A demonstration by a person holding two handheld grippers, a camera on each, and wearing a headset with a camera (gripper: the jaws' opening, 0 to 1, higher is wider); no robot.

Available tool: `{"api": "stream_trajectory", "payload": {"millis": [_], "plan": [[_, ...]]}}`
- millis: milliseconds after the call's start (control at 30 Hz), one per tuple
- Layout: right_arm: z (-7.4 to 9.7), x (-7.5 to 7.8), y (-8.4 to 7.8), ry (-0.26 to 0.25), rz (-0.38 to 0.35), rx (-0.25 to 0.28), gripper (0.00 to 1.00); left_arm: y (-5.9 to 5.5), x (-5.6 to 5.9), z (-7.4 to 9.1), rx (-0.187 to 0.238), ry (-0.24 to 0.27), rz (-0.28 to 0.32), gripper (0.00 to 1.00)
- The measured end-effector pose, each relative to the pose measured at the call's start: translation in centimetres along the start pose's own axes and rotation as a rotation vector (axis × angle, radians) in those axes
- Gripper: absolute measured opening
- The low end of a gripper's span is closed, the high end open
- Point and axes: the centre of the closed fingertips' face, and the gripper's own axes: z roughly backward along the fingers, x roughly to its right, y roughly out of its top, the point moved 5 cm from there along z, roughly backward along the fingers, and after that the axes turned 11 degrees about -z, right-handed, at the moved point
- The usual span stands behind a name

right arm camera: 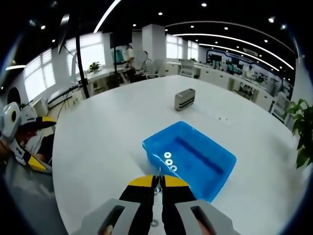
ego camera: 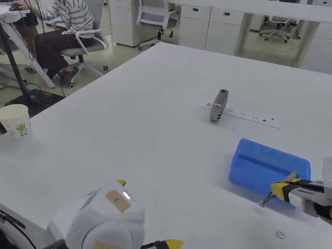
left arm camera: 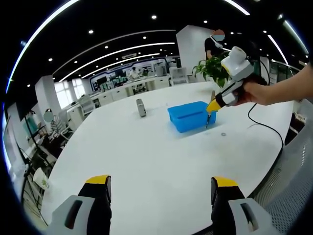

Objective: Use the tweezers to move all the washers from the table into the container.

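Note:
A blue container point(ego camera: 270, 165) stands on the white table point(ego camera: 155, 140) at the right; in the right gripper view the container point(right arm camera: 205, 161) holds three washers point(right arm camera: 168, 161). My right gripper point(ego camera: 282, 188) point(right arm camera: 157, 182) is shut on thin tweezers point(ego camera: 266, 199) point(right arm camera: 159, 172), whose tips hang by the container's near edge. One washer point(ego camera: 280, 234) point(left arm camera: 223, 134) lies on the table in front of the container. My left gripper point(ego camera: 148, 215) point(left arm camera: 161, 188) stands open at the near edge with nothing between its fingers, far from the container point(left arm camera: 188, 115).
A grey device point(ego camera: 219, 104) lies on a white power strip point(ego camera: 246, 114) behind the container. A paper cup point(ego camera: 15, 120) stands at the table's left edge. A person sits in an office chair point(ego camera: 78, 36) at far left. Desks and chairs line the back.

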Motion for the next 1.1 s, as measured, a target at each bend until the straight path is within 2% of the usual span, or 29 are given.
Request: {"api": "stream_trajectory", "payload": {"millis": [200,433,733,900,1100], "plan": [[0.6,-0.1,0.7,-0.002,0.028,0.002,0.01,0.1,0.0,0.0,0.003,-0.001,-0.003,0.85],[1.2,0.0,1.7,0.005,0.026,0.009,0.01,0.0,0.0,0.1,0.003,0.000,-0.003,0.85],[1.9,1.0,3.8,-0.013,0.009,0.066,0.01,-0.1,0.0,0.0,-0.003,-0.001,-0.007,0.85],[1.6,1.6,4.6,-0.033,0.009,0.083,0.01,-0.1,0.0,-0.1,-0.005,-0.002,-0.007,0.85],[0.5,2.5,4.5,-0.058,0.013,0.076,0.01,-0.2,0.0,-0.1,-0.012,-0.002,-0.006,0.85]]}}
